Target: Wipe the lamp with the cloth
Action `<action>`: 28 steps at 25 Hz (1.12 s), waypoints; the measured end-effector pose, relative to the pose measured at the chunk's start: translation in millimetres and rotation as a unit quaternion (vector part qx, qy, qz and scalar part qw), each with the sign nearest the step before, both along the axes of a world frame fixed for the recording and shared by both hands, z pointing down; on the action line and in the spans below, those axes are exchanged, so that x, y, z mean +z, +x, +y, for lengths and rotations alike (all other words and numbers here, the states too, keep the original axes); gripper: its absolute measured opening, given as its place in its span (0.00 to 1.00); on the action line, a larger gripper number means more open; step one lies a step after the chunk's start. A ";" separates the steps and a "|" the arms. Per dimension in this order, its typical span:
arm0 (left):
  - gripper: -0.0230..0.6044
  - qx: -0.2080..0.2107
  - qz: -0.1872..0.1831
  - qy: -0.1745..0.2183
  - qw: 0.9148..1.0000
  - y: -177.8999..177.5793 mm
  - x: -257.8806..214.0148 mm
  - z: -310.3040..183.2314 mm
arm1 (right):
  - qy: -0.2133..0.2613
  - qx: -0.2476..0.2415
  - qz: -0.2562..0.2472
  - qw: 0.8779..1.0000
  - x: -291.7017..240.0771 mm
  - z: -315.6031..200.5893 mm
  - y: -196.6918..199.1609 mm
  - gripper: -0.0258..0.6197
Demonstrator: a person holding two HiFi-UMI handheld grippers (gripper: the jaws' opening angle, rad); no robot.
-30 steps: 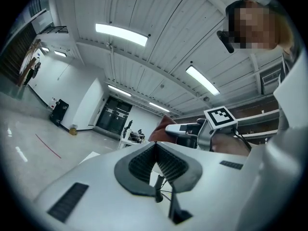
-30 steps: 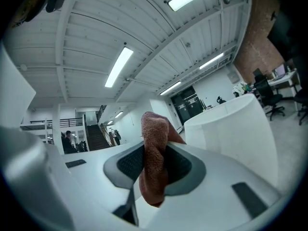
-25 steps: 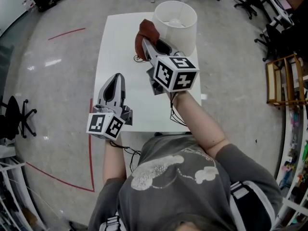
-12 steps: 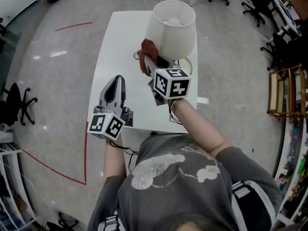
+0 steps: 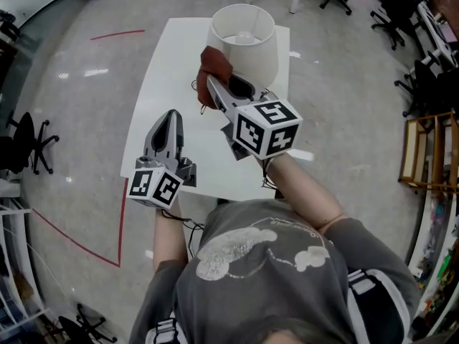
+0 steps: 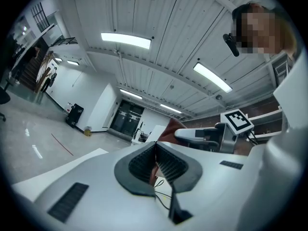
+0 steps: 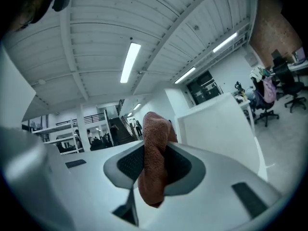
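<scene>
The person is wearing a dark grey short-sleeved T-shirt (image 5: 287,292) with a pale, cloud-like print (image 5: 237,253), and black-and-white straps (image 5: 367,287) are crossing both shoulders. Thin black cables (image 5: 188,226) are trailing from the wrists. The left gripper (image 5: 173,115) and right gripper (image 5: 214,84) are each showing a pale grey, tapering shell with dark ribbed pads (image 7: 129,163) and dark rectangular slots (image 6: 67,202). Each is carrying 1 white cube (image 5: 156,187) printed with black square markers.

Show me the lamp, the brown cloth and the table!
lamp (image 5: 247,57): head view, side of its white shade.
brown cloth (image 7: 155,158): right gripper view, its middle fold.
table (image 5: 168,84): head view, bare top left of the lamp.
</scene>
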State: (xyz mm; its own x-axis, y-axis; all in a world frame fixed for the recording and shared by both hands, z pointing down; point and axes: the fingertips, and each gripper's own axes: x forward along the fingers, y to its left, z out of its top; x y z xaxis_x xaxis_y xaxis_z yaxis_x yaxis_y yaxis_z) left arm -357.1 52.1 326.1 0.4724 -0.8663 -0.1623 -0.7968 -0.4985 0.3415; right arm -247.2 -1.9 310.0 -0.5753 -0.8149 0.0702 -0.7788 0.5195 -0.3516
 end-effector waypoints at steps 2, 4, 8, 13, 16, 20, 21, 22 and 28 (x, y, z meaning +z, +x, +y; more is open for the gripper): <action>0.05 -0.003 0.013 0.003 1.000 7.0 -6.2 1.4 | 0.022 -0.014 0.003 1.000 -11.9 -1.6 4.2 0.19; 0.05 -0.007 0.018 0.006 1.000 16.0 -10.2 3.6 | 0.023 -0.022 0.013 0.999 -8.8 -6.3 11.2 0.19; 0.05 -0.009 0.024 0.003 1.000 37.7 -14.0 9.6 | 0.000 -0.029 0.033 0.999 17.6 -10.3 28.8 0.19; 0.05 -0.013 0.022 0.004 1.000 60.4 -18.2 15.6 | -0.038 -0.050 0.047 0.997 57.6 -3.5 38.1 0.19; 0.05 -0.020 0.016 -0.001 1.000 72.3 -13.4 22.2 | -0.056 -0.062 0.057 0.995 79.5 0.8 44.9 0.19; 0.05 -0.036 0.015 -0.014 0.999 85.0 -4.2 32.6 | -0.075 -0.077 0.071 0.992 103.9 7.3 54.9 0.19; 0.05 -0.040 0.016 -0.017 0.999 88.1 -1.1 34.3 | -0.079 -0.080 0.075 0.991 109.5 8.8 58.2 0.19; 0.05 -0.045 0.016 -0.021 0.999 91.4 2.3 35.6 | -0.083 -0.083 0.079 0.990 114.7 10.4 62.2 0.19; 0.05 -0.089 0.014 -0.028 0.996 112.9 7.7 44.2 | -0.089 -0.104 0.080 0.987 120.3 21.6 96.6 0.19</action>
